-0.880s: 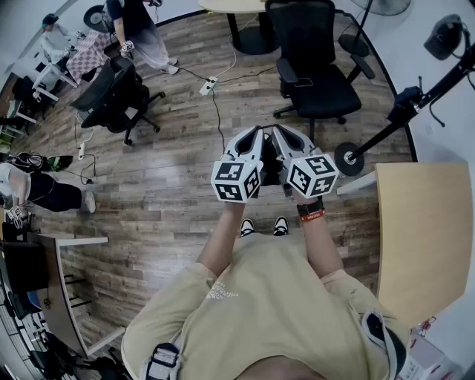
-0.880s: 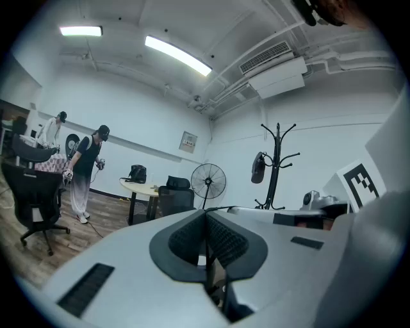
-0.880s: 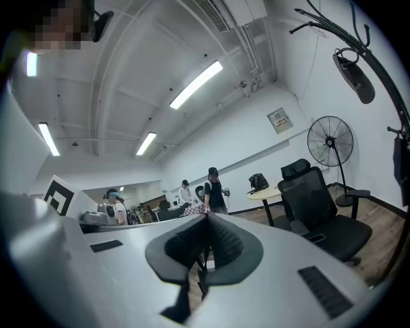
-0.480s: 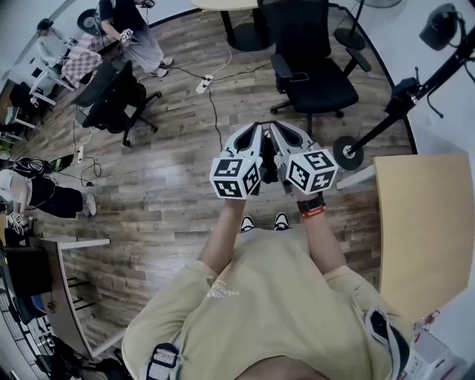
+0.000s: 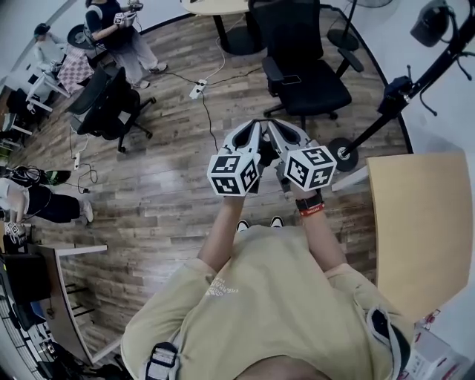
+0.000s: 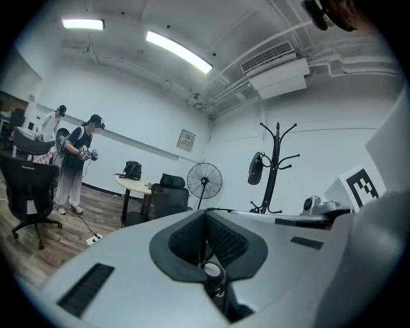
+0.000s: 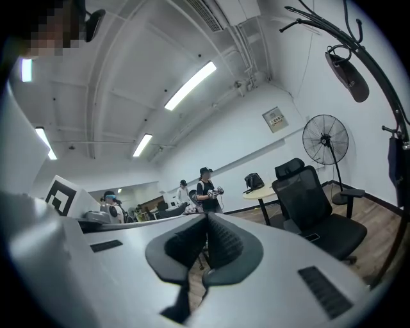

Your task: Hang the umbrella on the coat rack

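Observation:
Both grippers are held side by side at chest height over the wooden floor. My left gripper (image 5: 251,132) (image 6: 205,221) is shut with its pads pressed together and nothing between them. My right gripper (image 5: 278,130) (image 7: 206,224) is shut and empty in the same way. The black coat rack (image 5: 401,96) (image 6: 274,168) (image 7: 384,96) stands ahead to the right, its round base near the table corner. A dark folded bundle, seemingly the umbrella (image 5: 432,22) (image 6: 255,168) (image 7: 348,75), hangs from one of its upper hooks, well away from both grippers.
A black office chair (image 5: 304,70) stands straight ahead, and another chair (image 5: 111,96) to the left. A light wood table (image 5: 415,223) lies at the right. Cables and a power strip (image 5: 197,89) cross the floor. A person (image 5: 111,30) stands far left. A fan (image 6: 205,182) is by the wall.
The view has shifted forward and the grippers sit slightly higher in it, still shut and side by side. The standing person at the far left has moved.

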A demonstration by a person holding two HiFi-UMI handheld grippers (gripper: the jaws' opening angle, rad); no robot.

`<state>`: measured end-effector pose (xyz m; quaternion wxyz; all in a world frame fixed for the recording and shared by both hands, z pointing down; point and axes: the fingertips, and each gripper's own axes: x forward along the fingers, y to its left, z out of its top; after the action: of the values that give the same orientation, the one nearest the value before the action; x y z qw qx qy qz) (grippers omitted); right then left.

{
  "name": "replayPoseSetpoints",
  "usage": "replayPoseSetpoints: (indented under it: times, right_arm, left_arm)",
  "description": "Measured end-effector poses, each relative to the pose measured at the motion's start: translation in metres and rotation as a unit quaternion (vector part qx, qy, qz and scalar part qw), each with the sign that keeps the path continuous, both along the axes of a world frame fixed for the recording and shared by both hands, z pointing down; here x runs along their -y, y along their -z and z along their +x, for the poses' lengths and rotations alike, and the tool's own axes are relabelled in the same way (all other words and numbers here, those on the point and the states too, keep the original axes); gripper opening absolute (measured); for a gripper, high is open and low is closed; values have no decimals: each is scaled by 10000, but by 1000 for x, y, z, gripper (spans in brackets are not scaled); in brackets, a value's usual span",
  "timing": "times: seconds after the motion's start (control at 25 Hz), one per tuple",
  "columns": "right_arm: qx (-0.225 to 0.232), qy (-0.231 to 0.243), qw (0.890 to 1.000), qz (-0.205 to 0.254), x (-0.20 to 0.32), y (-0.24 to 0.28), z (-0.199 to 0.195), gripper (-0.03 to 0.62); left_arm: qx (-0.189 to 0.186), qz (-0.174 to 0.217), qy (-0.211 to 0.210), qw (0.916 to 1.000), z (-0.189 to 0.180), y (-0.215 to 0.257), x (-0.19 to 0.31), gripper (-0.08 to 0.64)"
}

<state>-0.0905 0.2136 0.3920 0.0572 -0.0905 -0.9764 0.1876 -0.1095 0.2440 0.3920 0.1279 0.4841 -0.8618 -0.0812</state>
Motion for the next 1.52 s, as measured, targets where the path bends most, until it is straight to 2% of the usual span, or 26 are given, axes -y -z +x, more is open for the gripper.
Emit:
replayPoseSetpoints:
  times: [0.24, 0.4, 0.56, 0.84, 1.2, 1.52]
  right_arm:
    - [-2, -115, 9999, 1, 31, 4, 15, 17]
    - [46, -221, 9997, -33, 49, 4, 28, 17]
    - [74, -424, 9990, -67, 70, 2, 37, 17]
    - [35, -724, 9973, -138, 105, -4, 35, 17]
    - [-134, -1273, 9917, -141, 153, -23, 8, 17]
    - [-368, -1948, 9800, -193, 219, -31, -18, 17]
  left_arm:
    - [-12, 60, -193, 9998, 14, 4, 33, 23]
    - [-164, 172, -334, 9992, 26, 6, 52, 23]
    - [-46, 31, -514, 9987, 35, 4, 73, 23]
    - [-48, -40, -791, 9968, 33, 0, 109, 23]
    - [-197, -91, -1387, 9901, 2, -18, 166, 23]
    - [-281, -155, -2113, 9769, -24, -24, 239, 23]
